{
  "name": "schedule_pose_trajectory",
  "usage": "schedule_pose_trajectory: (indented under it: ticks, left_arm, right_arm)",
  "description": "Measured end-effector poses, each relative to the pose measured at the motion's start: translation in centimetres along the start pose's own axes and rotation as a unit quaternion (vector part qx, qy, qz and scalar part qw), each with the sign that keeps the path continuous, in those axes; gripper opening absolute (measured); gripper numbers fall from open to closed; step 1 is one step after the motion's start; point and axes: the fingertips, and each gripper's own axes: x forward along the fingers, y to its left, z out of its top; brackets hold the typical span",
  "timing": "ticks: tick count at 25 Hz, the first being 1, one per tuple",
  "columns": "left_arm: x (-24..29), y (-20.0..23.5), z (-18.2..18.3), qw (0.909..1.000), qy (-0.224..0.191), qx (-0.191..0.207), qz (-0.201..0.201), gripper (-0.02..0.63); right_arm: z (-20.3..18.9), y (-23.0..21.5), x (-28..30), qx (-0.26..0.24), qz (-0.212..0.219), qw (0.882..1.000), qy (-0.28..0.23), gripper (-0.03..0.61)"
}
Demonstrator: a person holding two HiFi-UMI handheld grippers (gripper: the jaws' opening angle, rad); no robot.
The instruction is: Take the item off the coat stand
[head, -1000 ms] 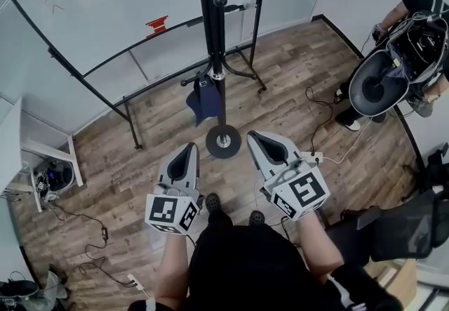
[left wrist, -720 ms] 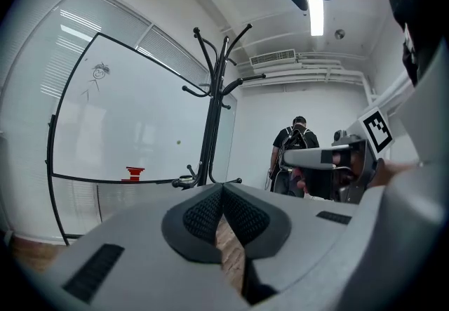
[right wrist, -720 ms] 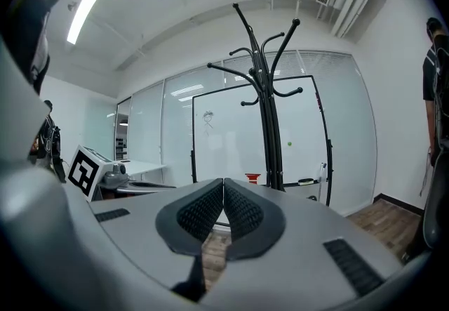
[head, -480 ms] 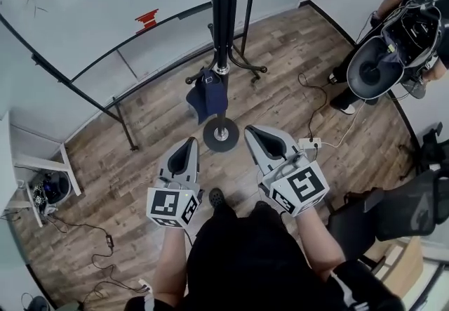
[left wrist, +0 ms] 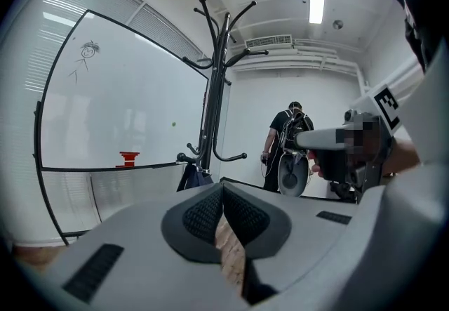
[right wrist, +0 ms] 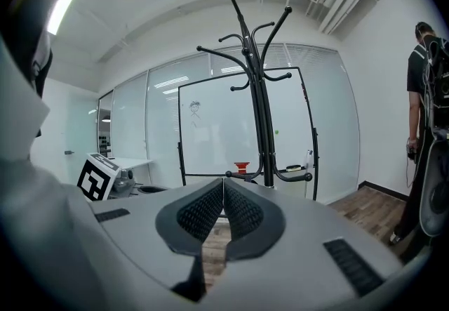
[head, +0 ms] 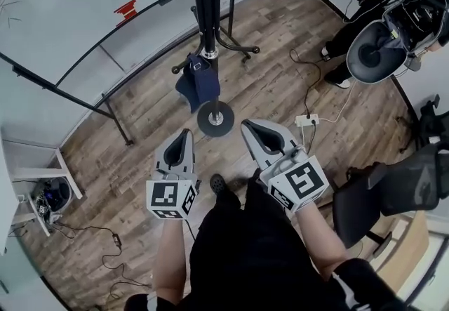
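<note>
A black coat stand (head: 205,29) rises from a round base (head: 215,118) on the wood floor. A dark blue item (head: 197,83) hangs from one of its low hooks, also seen in the left gripper view as the blue item (left wrist: 194,177) beside the coat stand (left wrist: 214,99). My left gripper (head: 181,150) and right gripper (head: 261,135) are held side by side short of the base, both shut and holding nothing. In the right gripper view the coat stand (right wrist: 260,102) stands ahead of the right gripper (right wrist: 223,201); the item is hidden there. The left gripper (left wrist: 222,206) tips meet.
A whiteboard on a black frame (head: 84,36) stands behind the stand. A person (head: 382,15) stands at the far right with gear. A power strip and cables (head: 307,120) lie on the floor. A black office chair (head: 400,194) is at the right.
The view has tilted, so the stand and item sit higher and slightly left in the head view. Both grippers stay shut and side by side, slightly lower.
</note>
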Motion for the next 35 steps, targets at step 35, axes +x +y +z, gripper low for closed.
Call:
schedule_pose_trajectory:
  ticks: [35]
  left_arm:
    - [7.1,3.8,-11.3,0.9972,0.067,0.031,0.009,0.107]
  right_arm:
    - [-6.8,-0.8,2.3,0.030,-0.005,0.996,0.085,0.031]
